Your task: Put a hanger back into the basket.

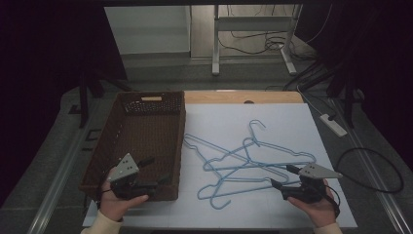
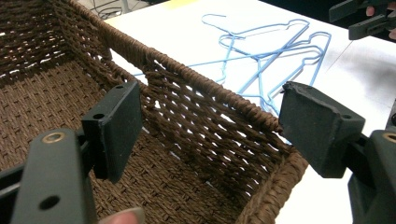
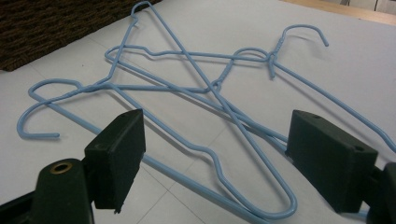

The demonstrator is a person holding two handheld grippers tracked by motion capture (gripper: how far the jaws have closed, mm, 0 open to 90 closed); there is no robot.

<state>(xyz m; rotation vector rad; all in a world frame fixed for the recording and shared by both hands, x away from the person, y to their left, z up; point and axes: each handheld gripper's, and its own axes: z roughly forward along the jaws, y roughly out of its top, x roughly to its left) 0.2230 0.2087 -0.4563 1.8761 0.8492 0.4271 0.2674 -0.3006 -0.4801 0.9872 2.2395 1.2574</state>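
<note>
Lower left of the high view, the left gripper [image 1: 152, 170] hangs over the brown woven basket [image 1: 127, 127], jaws apart and empty. Lower right, the right gripper [image 1: 284, 177], jaws apart, hovers beside tangled blue hangers [image 1: 246, 163] on the white table [image 1: 292, 122]. No readable writing.

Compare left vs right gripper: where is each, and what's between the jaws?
The left gripper hangs over the brown basket, jaws astride its near corner wall. The right gripper is over the white board, jaws either side of the blue hangers. Both are open, holding nothing.
</note>
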